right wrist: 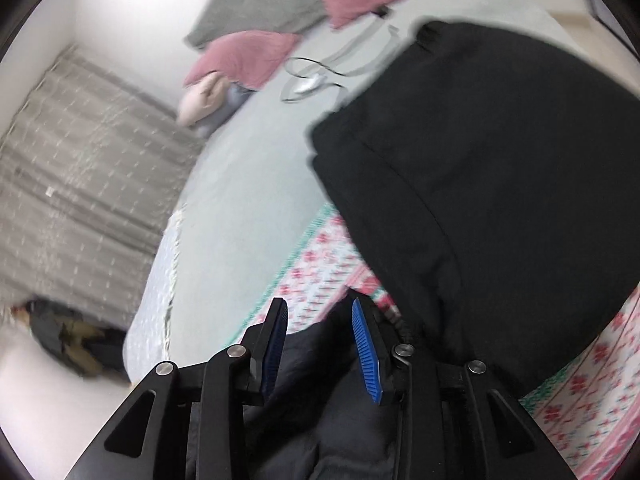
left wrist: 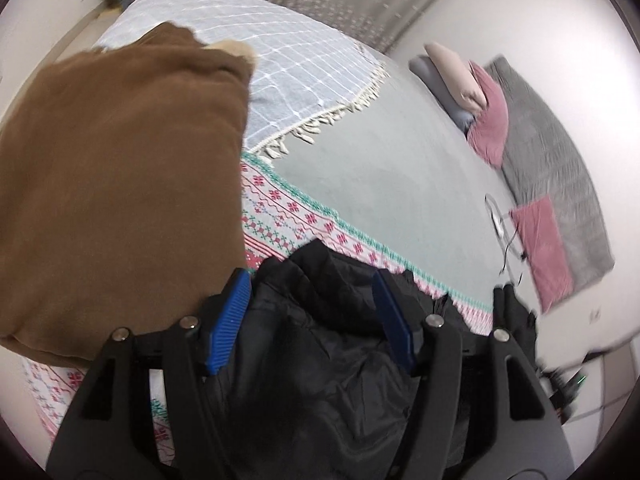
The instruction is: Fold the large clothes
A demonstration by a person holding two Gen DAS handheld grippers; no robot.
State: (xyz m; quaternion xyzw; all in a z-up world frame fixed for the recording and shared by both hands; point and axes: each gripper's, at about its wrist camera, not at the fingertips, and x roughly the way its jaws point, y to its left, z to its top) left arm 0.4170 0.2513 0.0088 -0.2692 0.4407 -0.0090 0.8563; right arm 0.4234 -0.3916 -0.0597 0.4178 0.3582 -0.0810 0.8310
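Both grippers hang over the bed, the left gripper [left wrist: 312, 312] with jaws spread and the right gripper [right wrist: 320, 340] parted less, neither pinching the black jacket [left wrist: 320, 360] lying crumpled below them on the patterned cloth [left wrist: 280, 208], beside a folded brown garment [left wrist: 120, 180].

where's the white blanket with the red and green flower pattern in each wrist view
Left wrist: the white blanket with red and green flower pattern runs diagonally through the middle, between the brown folded garment and the black puffy jacket.
Right wrist: it lies lower centre to lower right, partly under a black garment.
Shared landmark: the pink pillow against the wall.
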